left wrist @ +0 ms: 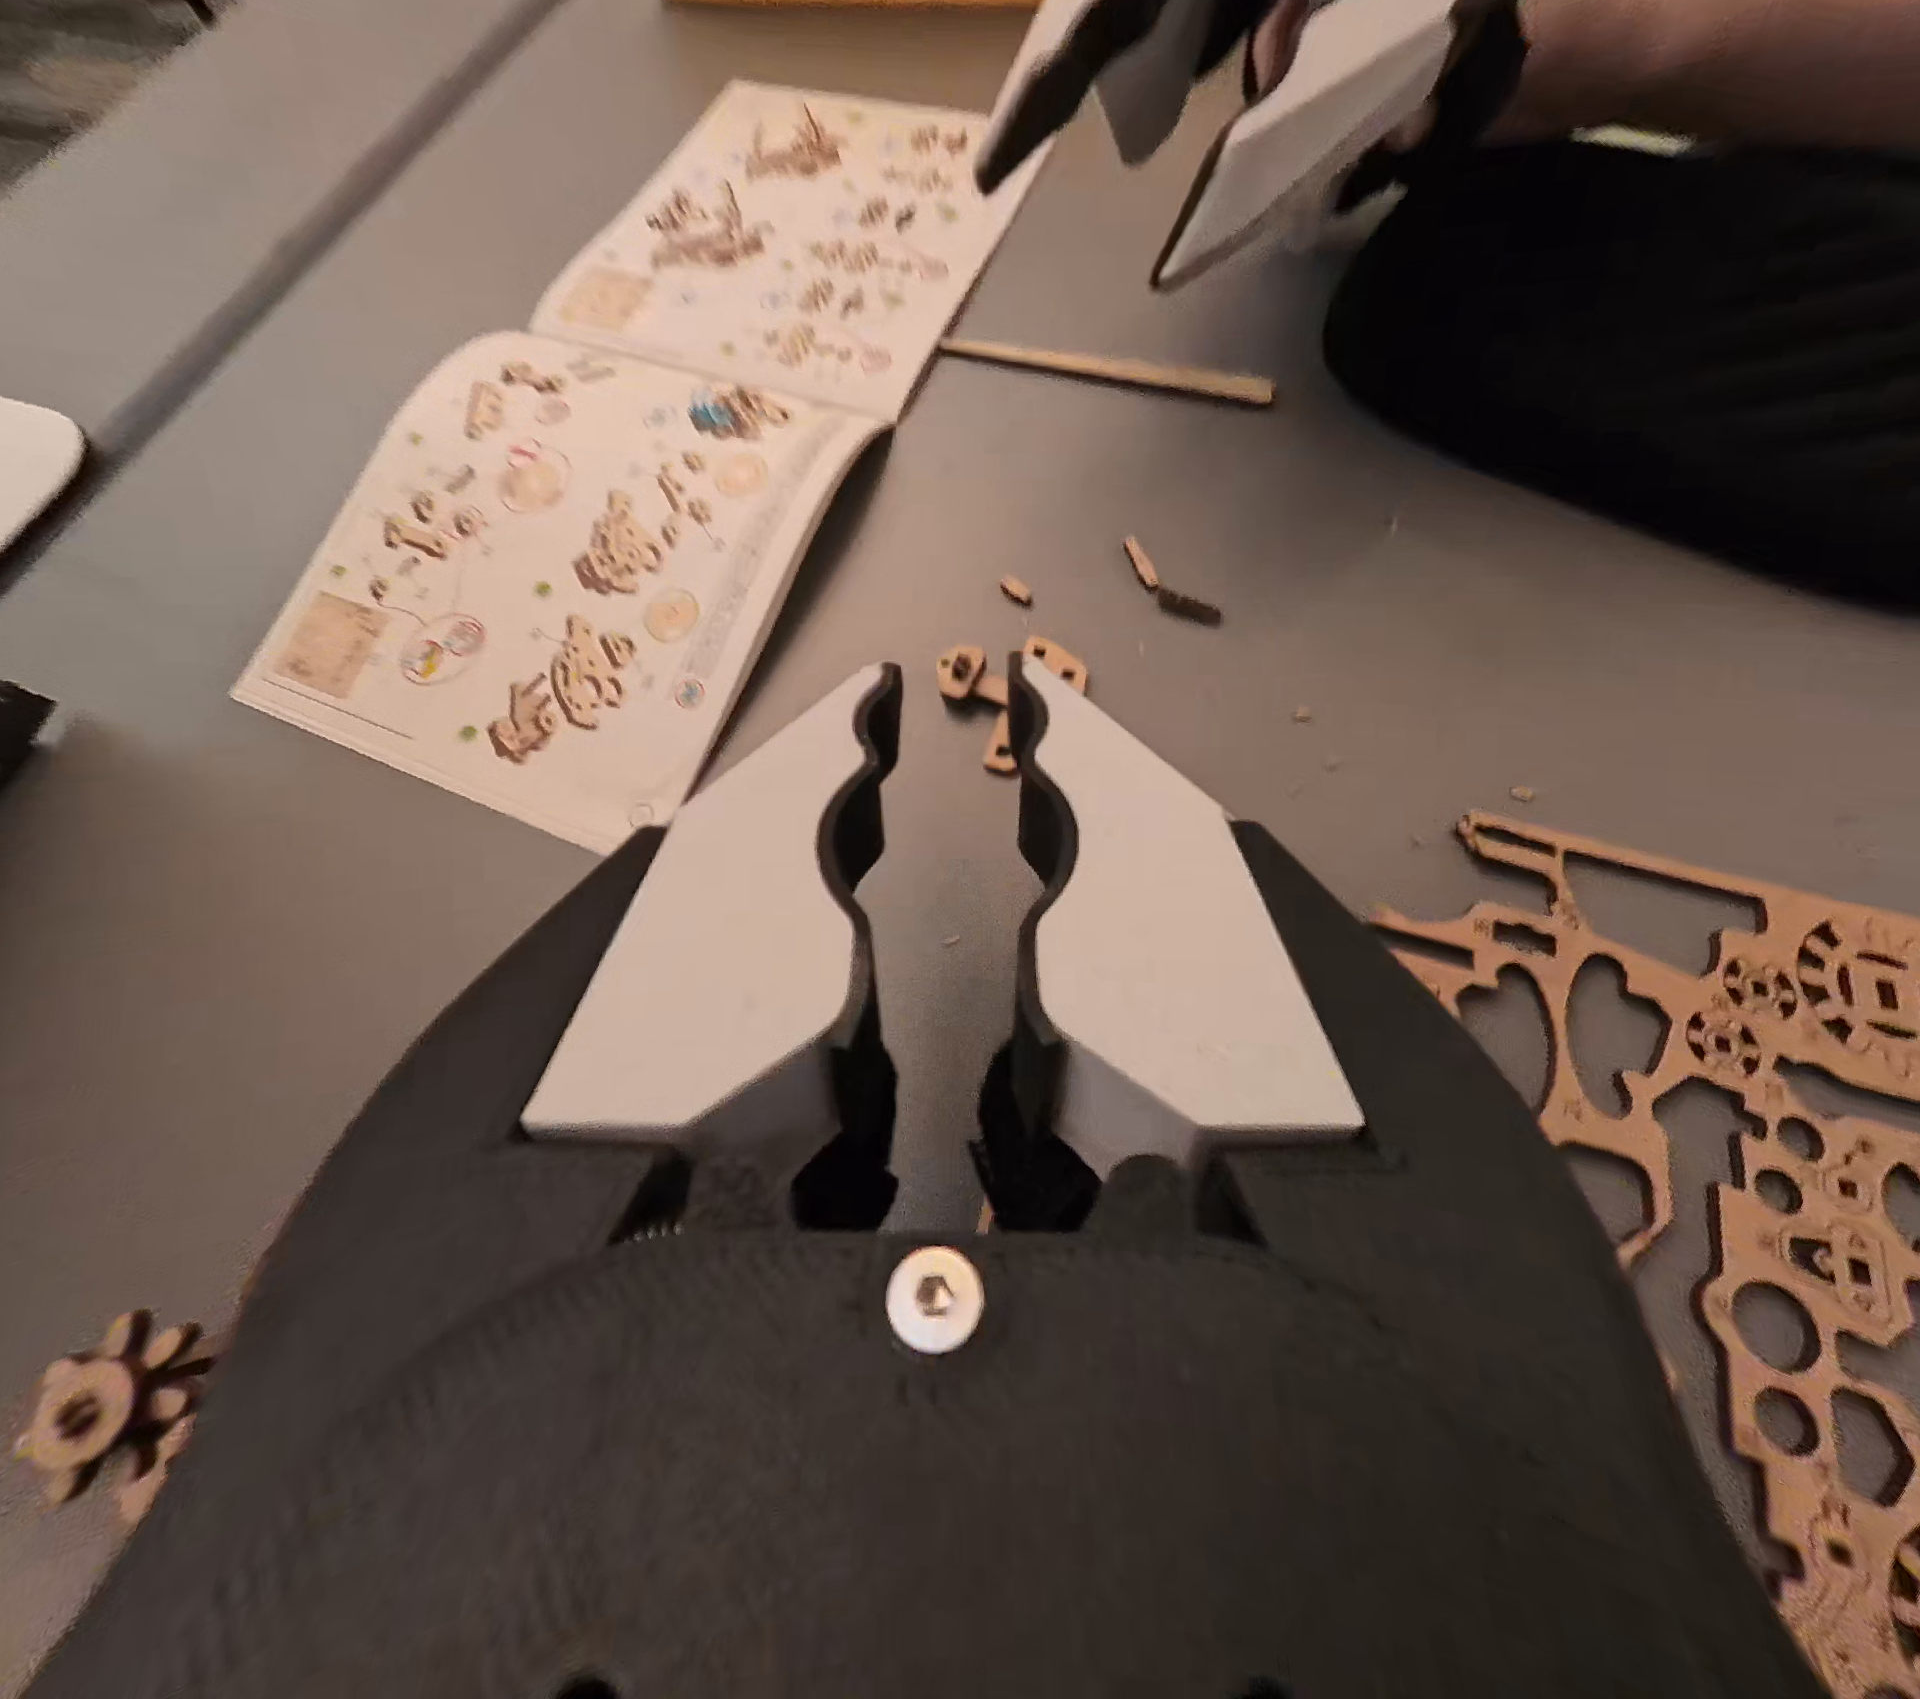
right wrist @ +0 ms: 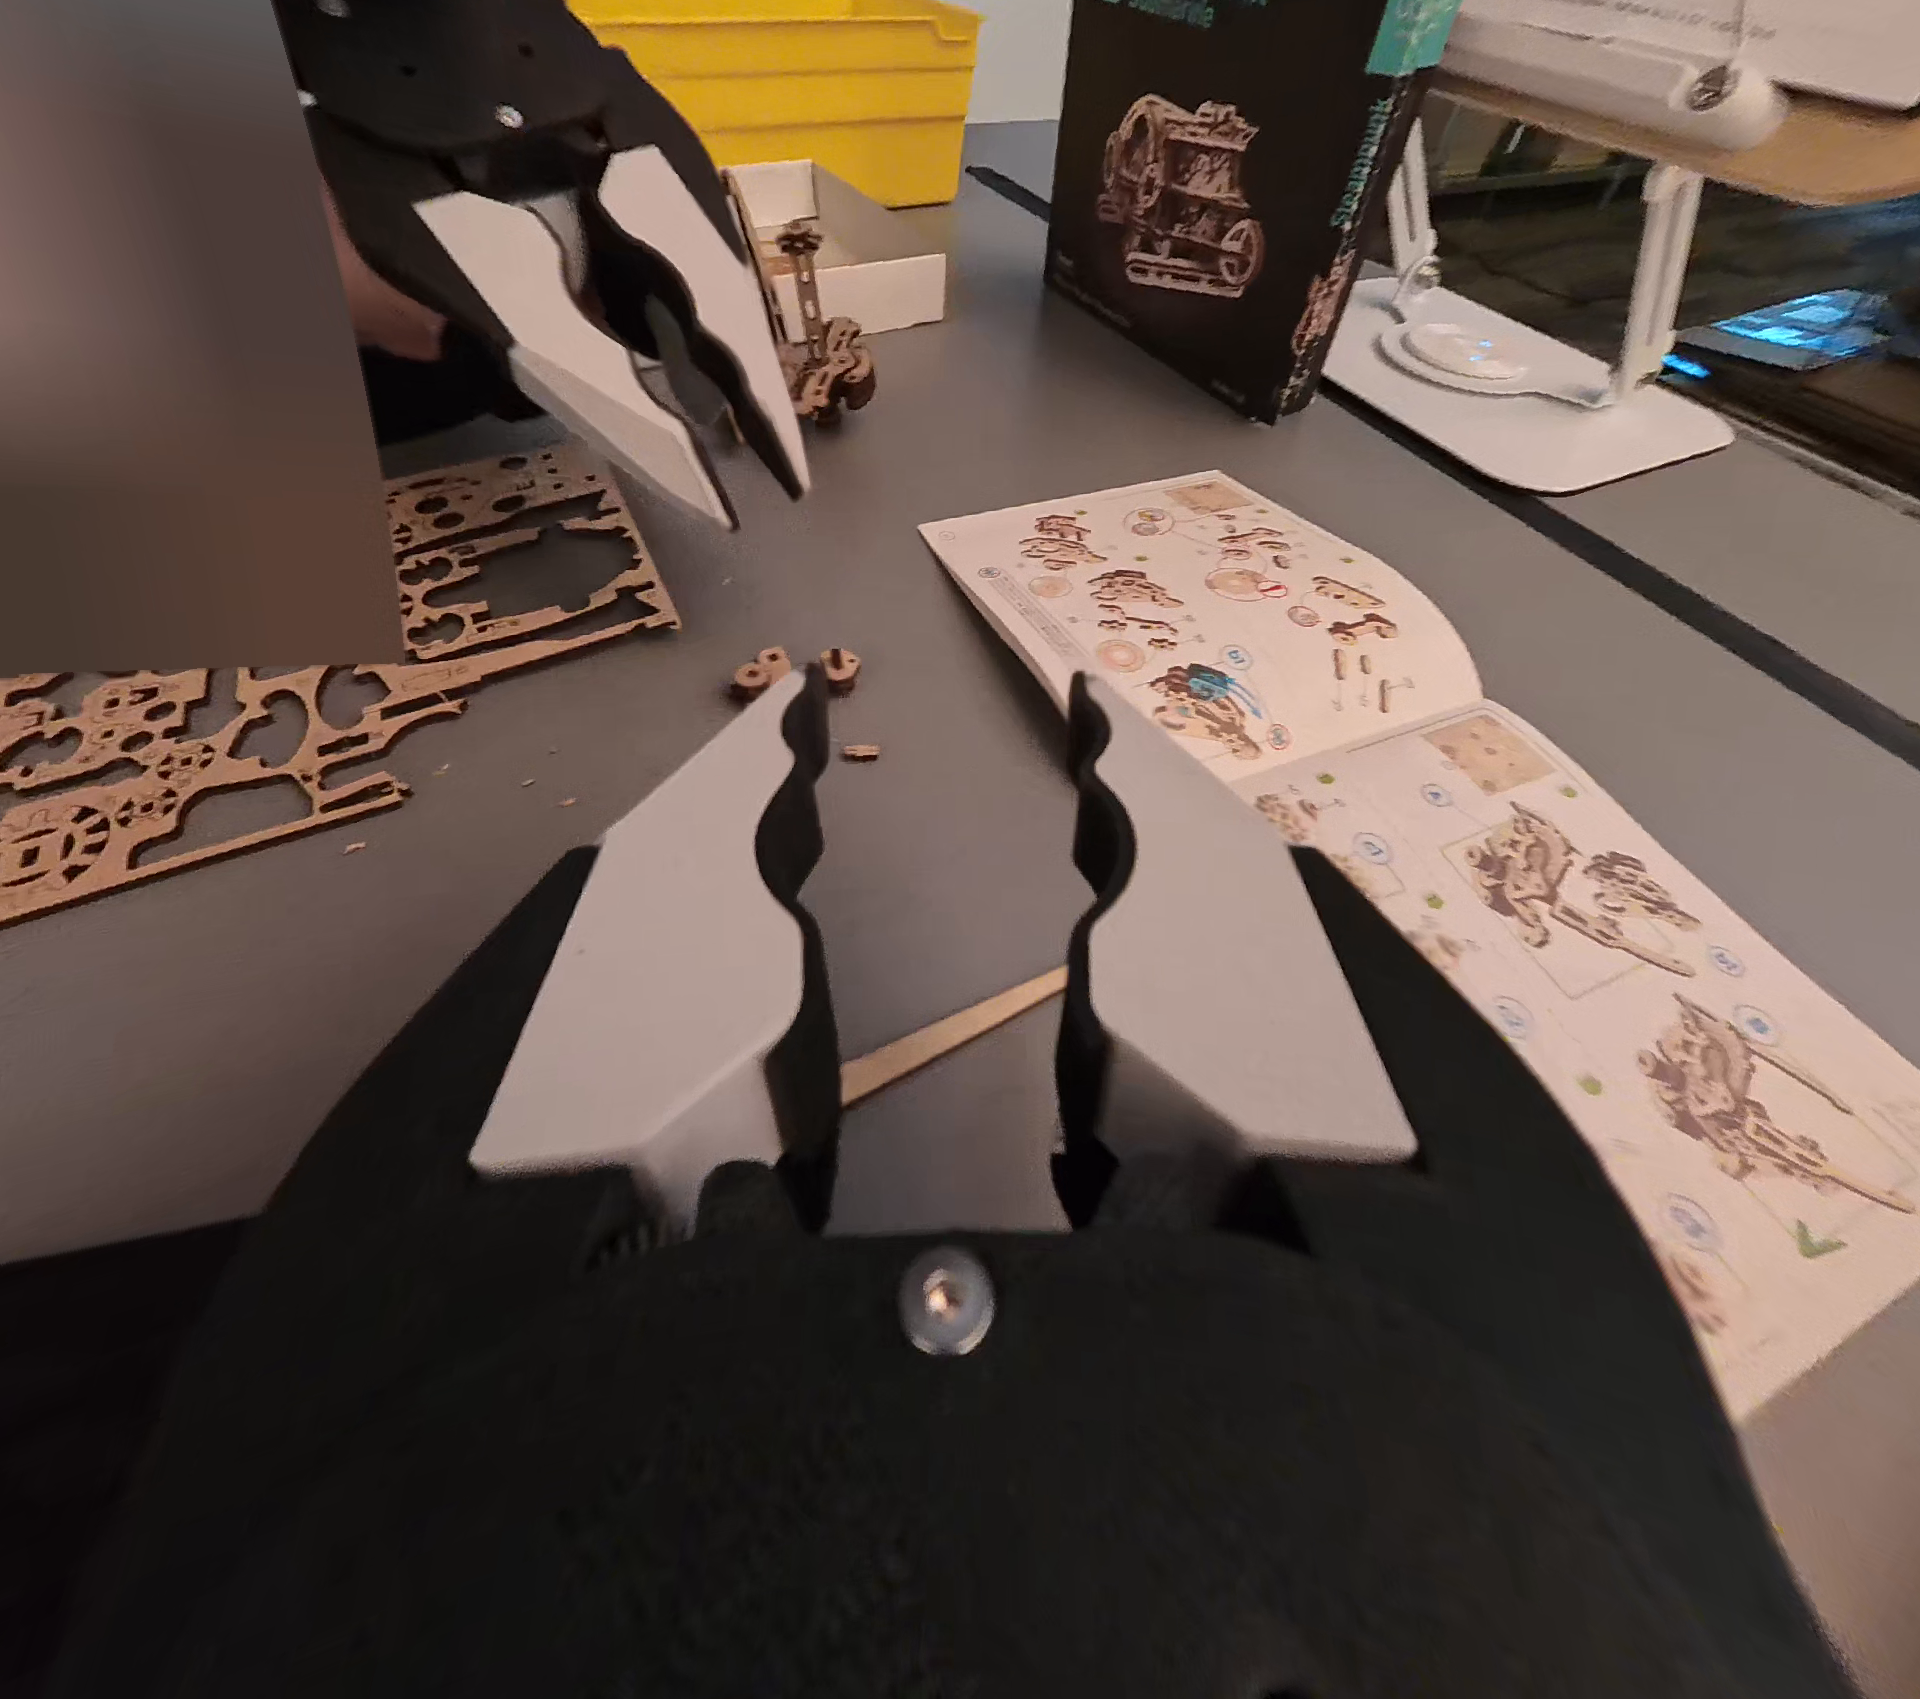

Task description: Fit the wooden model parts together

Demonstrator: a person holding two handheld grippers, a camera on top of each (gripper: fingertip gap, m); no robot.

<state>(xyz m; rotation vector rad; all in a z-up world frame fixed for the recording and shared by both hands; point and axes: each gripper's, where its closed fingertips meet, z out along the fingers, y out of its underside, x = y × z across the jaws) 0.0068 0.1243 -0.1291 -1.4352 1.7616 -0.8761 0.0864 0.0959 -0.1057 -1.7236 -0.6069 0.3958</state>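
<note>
Several small loose wooden parts lie on the grey table just past my left gripper's tips; they also show in the right wrist view. My left gripper is open by a narrow gap, empty, and hovers low over them; it also shows in the right wrist view. My right gripper is open wide and empty, raised above a thin wooden stick. It also shows in the left wrist view. A partly built wooden model stands behind the left gripper.
Punched-out wooden part sheets lie to one side. An open instruction booklet lies opposite. A yellow bin, a small white box, the dark kit box and a white stand are at the back. A wooden gear lies near the left gripper's body. My right gripper's tips are some 8 cm from the thin wooden stick. It turns up in the left wrist view as well. My left gripper is the nearer one to the partly built wooden model: about 15 cm, against 25 cm.
</note>
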